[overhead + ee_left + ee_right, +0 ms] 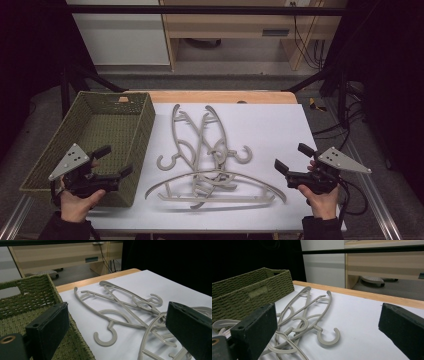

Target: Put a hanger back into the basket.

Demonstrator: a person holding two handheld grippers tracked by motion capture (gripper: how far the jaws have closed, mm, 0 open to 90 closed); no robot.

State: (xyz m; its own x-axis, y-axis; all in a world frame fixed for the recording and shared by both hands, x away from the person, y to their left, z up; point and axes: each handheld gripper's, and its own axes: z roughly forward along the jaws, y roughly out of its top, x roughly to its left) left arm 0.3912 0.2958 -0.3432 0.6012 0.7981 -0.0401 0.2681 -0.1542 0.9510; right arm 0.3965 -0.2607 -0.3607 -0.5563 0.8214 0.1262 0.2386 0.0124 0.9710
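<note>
White tabletop (280, 125) carries tangled grey hangers (210, 155) beside my green basket (100, 125); their overlaps are hard to separate. Left tongs (112, 161) and right tongs (290, 157) hover spread, empty.

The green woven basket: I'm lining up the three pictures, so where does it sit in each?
High view: green woven basket at left, beside the white sheet.
Left gripper view: lower left.
Right gripper view: left.
Shared landmark: the pile of beige hangers.
</note>
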